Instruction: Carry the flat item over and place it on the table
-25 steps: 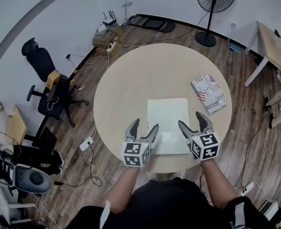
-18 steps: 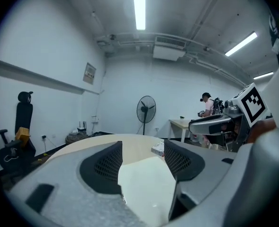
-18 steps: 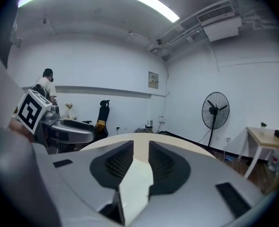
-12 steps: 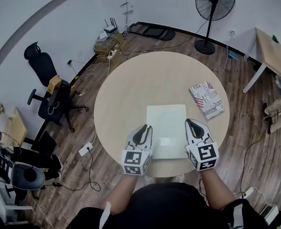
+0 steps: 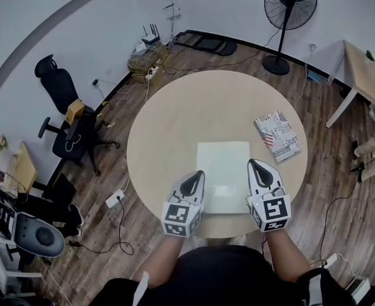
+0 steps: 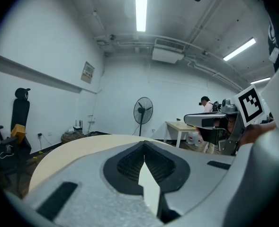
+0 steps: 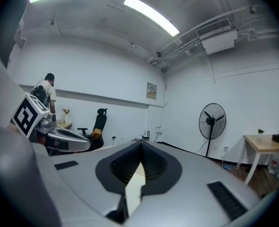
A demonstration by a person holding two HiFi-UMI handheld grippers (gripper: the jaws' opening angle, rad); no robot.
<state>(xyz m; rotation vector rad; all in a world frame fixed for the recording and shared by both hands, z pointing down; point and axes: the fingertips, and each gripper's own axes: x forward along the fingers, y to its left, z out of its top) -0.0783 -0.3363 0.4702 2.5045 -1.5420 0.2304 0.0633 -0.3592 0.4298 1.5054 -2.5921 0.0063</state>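
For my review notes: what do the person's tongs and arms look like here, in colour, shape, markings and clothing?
The left tongs and right tongs are light grey shells tapering to a point, with black ribbed pads inside. Each carries a cube of black-and-white square markers at its rear. No cables show. The person wears a black top with a white stripe near each shoulder; the forearms are uncovered.

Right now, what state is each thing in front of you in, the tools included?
left tool: shut, pinching the left edge of the white panel.
right tool: shut, pinching the panel's right edge.
white panel: flat on the round table, near the person.
book: closed, lying on the table.
fan: upright; cannot tell if spinning.
office chair: empty.
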